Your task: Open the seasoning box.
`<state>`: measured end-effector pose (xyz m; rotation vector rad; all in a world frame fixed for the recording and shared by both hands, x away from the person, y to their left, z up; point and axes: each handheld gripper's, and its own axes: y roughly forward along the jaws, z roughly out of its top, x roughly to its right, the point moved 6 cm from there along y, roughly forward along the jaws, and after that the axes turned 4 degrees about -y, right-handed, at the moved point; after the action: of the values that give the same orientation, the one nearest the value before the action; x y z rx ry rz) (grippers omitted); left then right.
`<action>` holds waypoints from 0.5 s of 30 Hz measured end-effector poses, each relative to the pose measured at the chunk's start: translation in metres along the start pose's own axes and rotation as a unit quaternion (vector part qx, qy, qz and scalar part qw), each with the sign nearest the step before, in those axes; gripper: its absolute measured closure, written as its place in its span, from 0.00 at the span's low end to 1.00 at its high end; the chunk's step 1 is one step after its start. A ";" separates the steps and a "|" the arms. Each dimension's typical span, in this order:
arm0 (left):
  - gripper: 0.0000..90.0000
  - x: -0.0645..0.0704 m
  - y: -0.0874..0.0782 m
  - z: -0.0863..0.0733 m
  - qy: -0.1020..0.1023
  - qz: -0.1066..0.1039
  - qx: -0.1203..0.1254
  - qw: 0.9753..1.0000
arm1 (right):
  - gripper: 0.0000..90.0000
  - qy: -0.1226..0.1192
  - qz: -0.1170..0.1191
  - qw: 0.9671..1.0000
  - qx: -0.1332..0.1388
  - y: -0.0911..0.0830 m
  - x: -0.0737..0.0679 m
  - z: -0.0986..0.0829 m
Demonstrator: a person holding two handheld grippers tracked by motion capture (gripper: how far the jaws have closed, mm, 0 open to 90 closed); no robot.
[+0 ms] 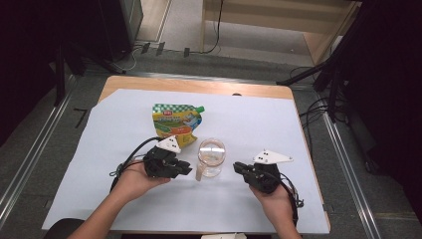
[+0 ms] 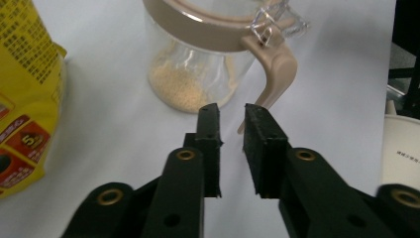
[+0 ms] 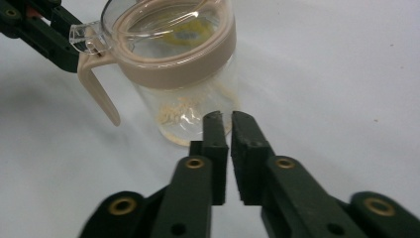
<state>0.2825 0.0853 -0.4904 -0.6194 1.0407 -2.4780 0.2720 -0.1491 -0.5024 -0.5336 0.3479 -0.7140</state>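
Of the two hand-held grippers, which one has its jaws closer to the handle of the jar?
The left hand-held gripper: its jaws point at the beige handle of the jar, while the right hand-held gripper faces the side without a handle.

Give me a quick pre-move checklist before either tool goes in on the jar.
1. Jar upright on the white sheet: ok.
2. Jar lid seated in its beige collar: ok; whether it is latched, cannot tell.
3. Left tool free of load, jaws a little apart, nothing between them: ok.
4. Left tool lined up on the jar's beige handle, close behind its tips: ok.
5. Right tool free of load, jaws nearly closed with a thin gap: ok, though it must open wider to take the jar.
6. Yellow pouch lying behind the jar, apart from it: ok.
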 end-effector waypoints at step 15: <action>1.00 0.008 0.015 0.004 0.003 0.000 -0.007 1.000 | 1.00 -0.002 0.015 1.000 0.004 0.003 -0.013 0.007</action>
<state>0.2806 0.0687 -0.4970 -0.6160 1.0600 -2.4757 0.2684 -0.1358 -0.4968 -0.5207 0.3485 -0.6857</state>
